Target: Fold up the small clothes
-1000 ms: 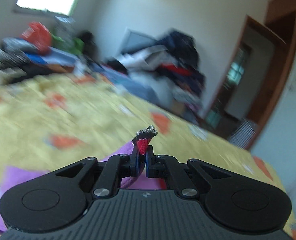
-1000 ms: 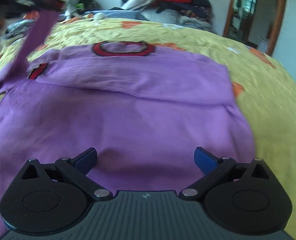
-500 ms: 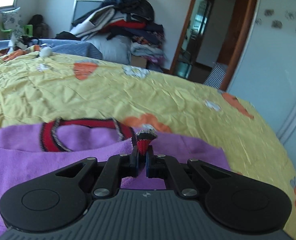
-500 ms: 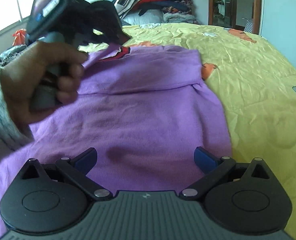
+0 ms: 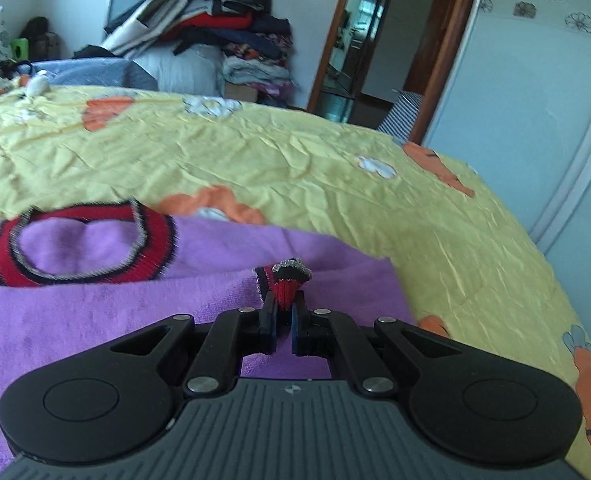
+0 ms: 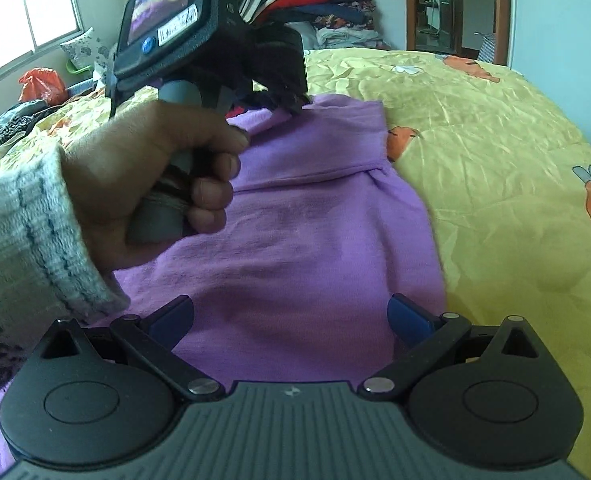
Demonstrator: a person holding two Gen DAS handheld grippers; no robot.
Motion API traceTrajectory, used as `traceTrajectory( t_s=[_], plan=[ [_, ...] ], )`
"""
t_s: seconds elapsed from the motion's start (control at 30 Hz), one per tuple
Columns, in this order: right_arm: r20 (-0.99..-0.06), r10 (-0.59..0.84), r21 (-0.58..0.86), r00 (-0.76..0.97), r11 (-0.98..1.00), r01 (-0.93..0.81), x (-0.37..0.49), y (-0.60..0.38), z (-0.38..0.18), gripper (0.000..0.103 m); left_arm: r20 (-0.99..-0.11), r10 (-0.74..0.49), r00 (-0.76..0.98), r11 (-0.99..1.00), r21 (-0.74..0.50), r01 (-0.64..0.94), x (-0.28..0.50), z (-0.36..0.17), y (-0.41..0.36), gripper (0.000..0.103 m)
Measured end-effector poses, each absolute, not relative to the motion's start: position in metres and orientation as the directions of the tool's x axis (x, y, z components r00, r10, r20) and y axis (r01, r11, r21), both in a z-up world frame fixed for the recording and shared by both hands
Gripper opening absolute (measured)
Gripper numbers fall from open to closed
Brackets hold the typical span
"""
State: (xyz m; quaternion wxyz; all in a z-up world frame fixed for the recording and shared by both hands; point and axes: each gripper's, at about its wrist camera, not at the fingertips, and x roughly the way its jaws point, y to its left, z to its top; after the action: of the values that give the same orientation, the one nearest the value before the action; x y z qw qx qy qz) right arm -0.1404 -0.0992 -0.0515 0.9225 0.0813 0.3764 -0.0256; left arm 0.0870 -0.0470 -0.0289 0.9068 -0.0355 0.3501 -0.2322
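A purple top (image 6: 295, 240) with a red, black-edged collar (image 5: 83, 240) lies flat on the yellow bedspread (image 5: 295, 160). My left gripper (image 5: 283, 320) is shut on the red knitted sleeve cuff (image 5: 289, 280), held low over the top's right shoulder area. In the right wrist view a hand (image 6: 155, 172) in a grey sleeve grips the left gripper's handle, and the pulled sleeve lies across the chest. My right gripper (image 6: 291, 316) hangs open just above the lower part of the top, nothing between its blue pads (image 6: 405, 314).
The bedspread (image 6: 495, 160) has orange carrot prints and runs off to the right toward a pale wall. A heap of folded clothes (image 5: 231, 40) stands beyond the bed's far edge, beside a doorway (image 5: 359, 36). A window (image 6: 23, 12) is at far left.
My left gripper has carried the sleeve cuff from the left across the top to its right side and lowered it. My right gripper stays open over the hem.
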Motion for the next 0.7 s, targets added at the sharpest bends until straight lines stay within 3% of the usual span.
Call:
traceTrajectory(
  t_s=[0.23,0.27,0.3,0.37,0.4,0.53,0.7],
  plan=[
    [-0.689,0.029,0.159,0.724,0.981,0.112,-0.136,-0.11,-0.045,0.103,-0.655,-0.482,0.582,0.864,-0.248,0.437,0.085,-0.05,-0.052,0.009],
    [-0.669,0.019,0.151,0.743,0.982,0.111,-0.133,-0.114,-0.038,0.103,-0.651,-0.497,0.573,0.855,-0.255,0.452,0.083,-0.05,-0.049,0.025],
    [-0.652,0.008,0.139,0.758,0.984,0.11,-0.128,-0.117,-0.033,0.103,-0.645,-0.521,0.559,0.842,-0.279,0.462,0.082,-0.047,-0.043,0.051],
    [-0.625,-0.012,0.113,0.781,0.988,0.106,-0.113,-0.125,-0.023,0.103,-0.612,-0.546,0.572,0.833,-0.326,0.447,0.077,-0.035,-0.02,0.081],
    [-0.612,-0.015,0.107,0.791,0.989,0.102,-0.102,-0.13,-0.019,0.103,-0.584,-0.539,0.607,0.841,-0.33,0.429,0.072,-0.026,-0.004,0.086],
    [-0.587,0.056,0.138,0.807,0.99,0.032,-0.047,-0.142,-0.012,0.103,-0.534,-0.458,0.71,0.888,-0.305,0.344,0.066,0.0,0.069,0.094],
    [-0.638,0.091,0.168,0.765,0.986,0.023,0.034,-0.153,-0.025,0.103,-0.593,-0.269,0.759,0.958,-0.249,0.145,0.073,-0.006,0.166,0.096]
  ],
)
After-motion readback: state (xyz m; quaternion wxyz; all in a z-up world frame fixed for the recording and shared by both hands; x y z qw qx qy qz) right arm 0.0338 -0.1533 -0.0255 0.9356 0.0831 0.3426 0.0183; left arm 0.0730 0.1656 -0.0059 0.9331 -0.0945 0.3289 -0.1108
